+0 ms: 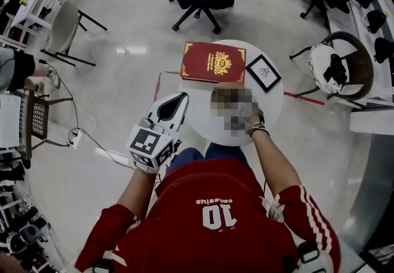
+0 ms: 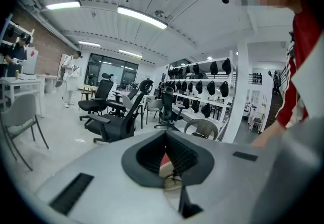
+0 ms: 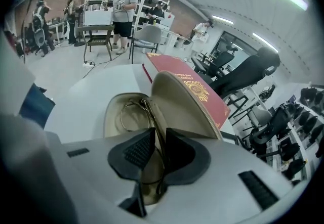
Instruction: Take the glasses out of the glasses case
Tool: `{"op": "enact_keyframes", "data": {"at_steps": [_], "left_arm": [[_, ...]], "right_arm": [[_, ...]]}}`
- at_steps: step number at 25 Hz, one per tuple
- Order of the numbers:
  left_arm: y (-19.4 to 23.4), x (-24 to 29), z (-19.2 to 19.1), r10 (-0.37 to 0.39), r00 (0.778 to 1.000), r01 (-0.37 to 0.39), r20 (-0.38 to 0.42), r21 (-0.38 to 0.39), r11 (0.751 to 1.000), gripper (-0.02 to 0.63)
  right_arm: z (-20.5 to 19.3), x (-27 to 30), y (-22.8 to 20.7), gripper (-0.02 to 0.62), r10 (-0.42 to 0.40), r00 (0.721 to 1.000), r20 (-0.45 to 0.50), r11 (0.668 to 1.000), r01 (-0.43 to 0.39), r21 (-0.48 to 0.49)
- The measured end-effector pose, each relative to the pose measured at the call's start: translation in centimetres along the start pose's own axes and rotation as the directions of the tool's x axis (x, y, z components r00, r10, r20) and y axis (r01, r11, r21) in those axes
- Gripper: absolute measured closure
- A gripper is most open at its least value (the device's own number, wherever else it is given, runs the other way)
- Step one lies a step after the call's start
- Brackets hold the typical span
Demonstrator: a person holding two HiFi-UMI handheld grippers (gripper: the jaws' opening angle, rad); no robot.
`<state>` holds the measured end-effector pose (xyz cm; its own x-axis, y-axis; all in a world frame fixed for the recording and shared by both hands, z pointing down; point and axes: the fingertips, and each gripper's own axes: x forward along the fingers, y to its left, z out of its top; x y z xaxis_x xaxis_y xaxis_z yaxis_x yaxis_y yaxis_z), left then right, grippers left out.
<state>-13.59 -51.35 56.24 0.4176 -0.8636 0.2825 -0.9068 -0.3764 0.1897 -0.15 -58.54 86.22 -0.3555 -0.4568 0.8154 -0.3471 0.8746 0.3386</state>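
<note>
Right gripper [image 3: 158, 139]: its 2 jaws are pinched almost together on the thin wire frame of the glasses [image 3: 132, 112]. The glasses lie inside the open glasses case [image 3: 177, 101], against its beige lining, with the lid standing up beside them. The case sits on a round white surface [image 3: 96, 86], near a red book [image 3: 195, 89].

Left gripper [image 2: 166, 154]: jaws together on nothing, held at the surface's left edge, apart from the case and aimed out at the room.

Likely risks:
- With nothing steadying the case, a lift could drag it along or tip it.
- The thin wire could bend or slip in so narrow a pinch.
- The frame could snag on the upright lid.
</note>
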Motion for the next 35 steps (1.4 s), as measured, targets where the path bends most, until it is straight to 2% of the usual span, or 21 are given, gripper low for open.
{"op": "enact_keyframes", "data": {"at_steps": [11,19,28,35], "left_arm": [[0.6,-0.9,0.4,-0.003,0.999,0.003,0.035,-0.011,1.0,0.597],[0.7,-2.6,1.2,-0.008,0.999,0.008,0.053,-0.004,1.0,0.597],[0.2,-5.5,3.3,-0.031,0.997,0.031,0.067,-0.006,0.999,0.597],[-0.3,-7.8,4.7,-0.065,0.993,0.063,0.094,0.017,0.998,0.597]], "right_arm": [[-0.3,-0.9,0.5,0.568,0.058,0.998,-0.032,0.989,-0.062,-0.132],[0.7,-3.2,0.3,0.569,0.032,0.999,-0.009,0.986,-0.033,-0.164],[3.9,-7.5,-0.4,0.569,-0.005,0.999,0.035,0.992,0.01,-0.128],[7.5,-12.7,-0.4,0.569,-0.057,0.992,0.112,0.997,0.062,-0.043]]}}
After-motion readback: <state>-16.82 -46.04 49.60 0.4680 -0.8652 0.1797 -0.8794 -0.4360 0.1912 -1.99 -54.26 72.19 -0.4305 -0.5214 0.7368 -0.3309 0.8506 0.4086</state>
